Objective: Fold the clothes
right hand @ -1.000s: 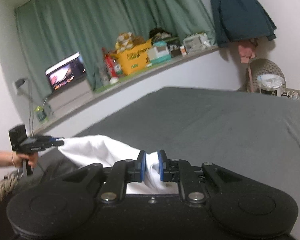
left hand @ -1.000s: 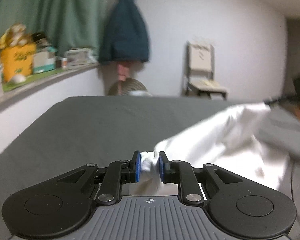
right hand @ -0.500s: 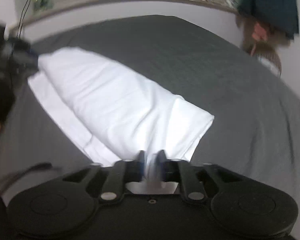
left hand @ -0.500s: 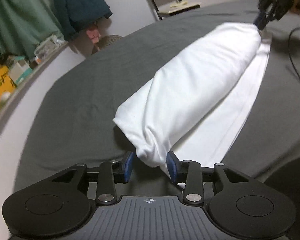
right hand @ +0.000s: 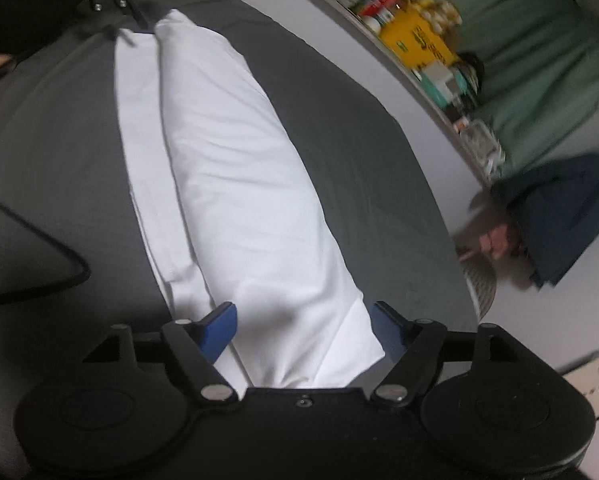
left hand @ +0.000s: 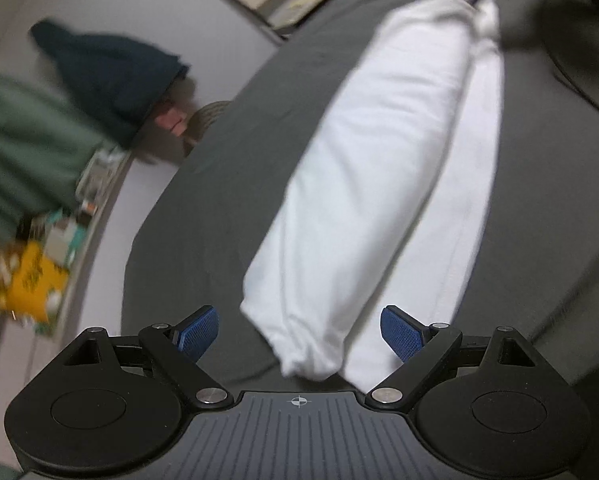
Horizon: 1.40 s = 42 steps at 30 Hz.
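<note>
A white garment (left hand: pixel 379 184) lies folded lengthwise in a long strip on the grey bed (left hand: pixel 227 184). It also shows in the right wrist view (right hand: pixel 239 184). My left gripper (left hand: pixel 299 334) is open, its blue pads on either side of the garment's near end, not touching it. My right gripper (right hand: pixel 303 330) is open over the opposite end, pads apart with the cloth lying between them. The upper layer sits offset on a flat lower layer (left hand: pixel 475 184).
The grey bed (right hand: pixel 359 132) fills both views. A ledge with a yellow box (left hand: pixel 35 284) runs along the wall by green curtains (right hand: pixel 551 52). A dark coat (left hand: pixel 115 76) hangs on the wall. A black cable (right hand: pixel 31 240) crosses the bed.
Both grippers lowered the garment onto the bed, folding it over, then opened and let go. The left jaws widened further in the last half second; the right jaws went from shut to open.
</note>
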Each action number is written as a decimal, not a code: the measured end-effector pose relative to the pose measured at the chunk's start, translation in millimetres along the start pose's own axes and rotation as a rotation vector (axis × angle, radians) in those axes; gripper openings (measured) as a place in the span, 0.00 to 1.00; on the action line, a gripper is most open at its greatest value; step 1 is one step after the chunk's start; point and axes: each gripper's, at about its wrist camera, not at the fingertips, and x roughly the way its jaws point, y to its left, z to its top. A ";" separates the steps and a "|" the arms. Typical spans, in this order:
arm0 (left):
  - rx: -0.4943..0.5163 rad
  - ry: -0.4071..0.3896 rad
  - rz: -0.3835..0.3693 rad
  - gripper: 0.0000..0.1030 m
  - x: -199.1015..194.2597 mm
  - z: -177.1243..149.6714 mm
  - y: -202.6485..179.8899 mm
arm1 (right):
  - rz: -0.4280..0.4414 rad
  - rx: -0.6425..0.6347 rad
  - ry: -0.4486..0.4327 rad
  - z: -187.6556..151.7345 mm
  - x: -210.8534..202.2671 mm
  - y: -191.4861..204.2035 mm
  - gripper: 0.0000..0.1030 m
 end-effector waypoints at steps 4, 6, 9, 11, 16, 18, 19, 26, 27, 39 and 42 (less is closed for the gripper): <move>0.085 0.023 -0.002 0.87 8.2 13.6 -21.4 | -0.032 -0.119 0.006 0.7 7.6 16.9 0.73; 0.103 0.032 -0.009 0.87 11.1 19.4 -28.0 | -0.065 -0.181 0.013 0.3 13.7 24.8 0.78; 0.079 0.022 -0.009 0.87 13.7 21.9 -32.5 | -0.088 -0.214 0.023 -0.7 22.7 33.3 0.81; 0.049 0.012 -0.003 0.87 14.7 21.8 -33.5 | -0.078 -0.191 0.032 -0.8 27.4 36.2 0.81; -0.072 -0.013 -0.015 0.87 15.0 11.5 -30.8 | -0.089 -0.140 0.043 -1.4 34.0 42.3 0.81; -0.131 -0.018 -0.014 0.87 14.3 4.6 -29.3 | -0.100 -0.103 0.045 -0.7 35.2 42.0 0.81; -0.150 -0.021 -0.004 0.89 14.2 0.4 -30.0 | -0.105 -0.086 0.045 -0.7 35.8 41.6 0.81; -0.169 -0.036 0.061 0.99 12.5 -9.6 -35.7 | -0.169 -0.064 0.031 -3.0 34.7 47.7 0.82; -0.164 -0.034 0.069 0.99 11.2 -9.1 -36.1 | -0.181 -0.076 0.029 -2.8 34.3 49.1 0.82; 0.191 -0.057 0.090 0.99 0.7 -12.2 -49.6 | -0.238 -0.164 0.013 -9.9 24.1 49.2 0.74; 0.254 -0.050 0.100 0.99 0.9 -11.6 -45.5 | -0.256 -0.209 0.032 -13.6 24.0 51.7 0.74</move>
